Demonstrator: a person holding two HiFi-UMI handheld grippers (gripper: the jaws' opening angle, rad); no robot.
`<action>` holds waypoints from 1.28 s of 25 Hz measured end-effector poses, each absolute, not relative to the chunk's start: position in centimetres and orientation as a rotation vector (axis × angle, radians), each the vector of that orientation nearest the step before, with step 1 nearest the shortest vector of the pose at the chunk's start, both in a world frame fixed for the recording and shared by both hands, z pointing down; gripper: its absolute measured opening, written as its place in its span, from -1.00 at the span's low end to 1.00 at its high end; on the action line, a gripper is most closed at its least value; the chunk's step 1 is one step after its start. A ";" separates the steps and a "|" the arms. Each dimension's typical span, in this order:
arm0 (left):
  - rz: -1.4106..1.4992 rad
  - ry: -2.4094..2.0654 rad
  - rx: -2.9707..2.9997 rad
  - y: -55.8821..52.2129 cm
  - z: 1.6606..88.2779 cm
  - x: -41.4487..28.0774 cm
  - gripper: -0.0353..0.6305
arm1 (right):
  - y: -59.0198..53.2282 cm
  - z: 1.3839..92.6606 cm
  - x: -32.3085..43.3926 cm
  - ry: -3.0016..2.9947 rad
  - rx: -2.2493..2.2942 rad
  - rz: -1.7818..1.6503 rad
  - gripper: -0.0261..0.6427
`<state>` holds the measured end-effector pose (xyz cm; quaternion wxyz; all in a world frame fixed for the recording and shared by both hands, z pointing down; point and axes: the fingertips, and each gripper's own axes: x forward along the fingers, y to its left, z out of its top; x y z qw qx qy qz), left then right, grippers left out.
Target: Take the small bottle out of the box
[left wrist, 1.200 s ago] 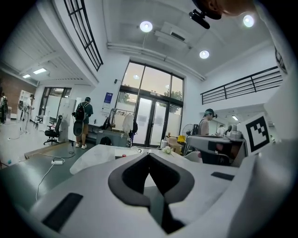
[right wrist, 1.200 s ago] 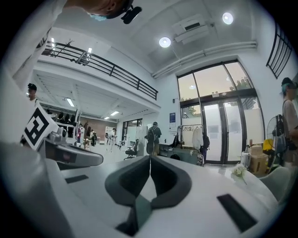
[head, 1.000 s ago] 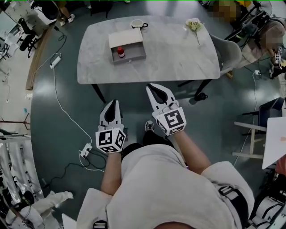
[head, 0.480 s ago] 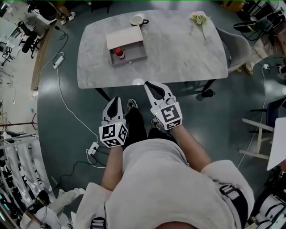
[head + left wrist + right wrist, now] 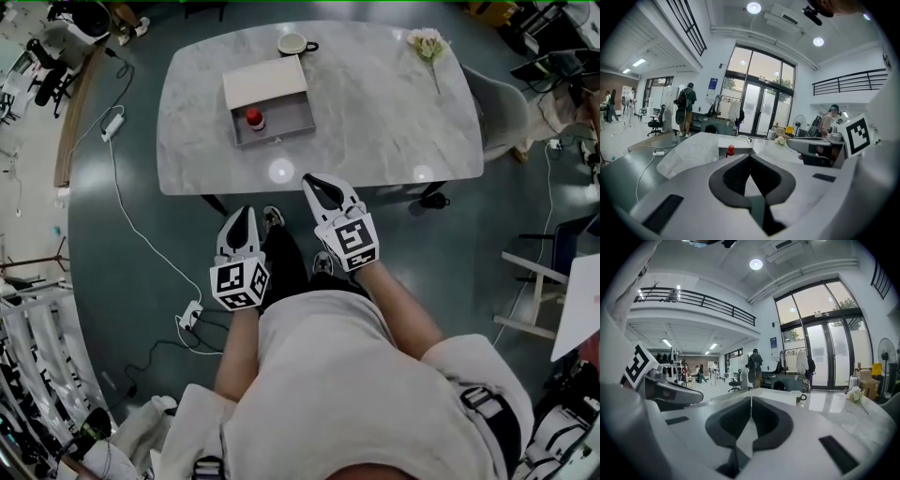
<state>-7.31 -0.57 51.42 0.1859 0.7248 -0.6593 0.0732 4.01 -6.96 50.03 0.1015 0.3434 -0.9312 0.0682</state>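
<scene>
A small bottle with a red cap stands in an open grey box on the marble table; the box's lid is tipped back. Both grippers hang in front of the table's near edge, short of the box. My left gripper is shut and empty, below the table edge. My right gripper is shut and empty, its tip just at the table edge. In the left gripper view the bottle shows beyond the shut gripper. The right gripper view shows its gripper shut, the tabletop ahead.
A white mug stands behind the box and a flower lies at the table's far right. A chair stands at the right end. Cables and a power strip lie on the floor to the left. People stand far off.
The view has closed in on the table. Both grippers have come nearer its front edge, the right one now reaching it. Both have stayed shut.
</scene>
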 end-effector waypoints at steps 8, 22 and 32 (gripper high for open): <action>0.226 -1.828 2.021 -4.5 52.7 -11.1 -0.82 | -11.0 52.3 -0.5 -2.695 0.954 0.211 -0.84; 0.223 -1.758 1.994 -10.1 55.8 -14.9 -0.82 | -16.0 55.5 -4.9 -2.594 0.904 0.256 -0.52; 0.235 -1.737 1.944 -11.6 58.2 -17.4 -0.82 | -18.6 58.2 -7.7 -2.548 0.852 0.268 -0.48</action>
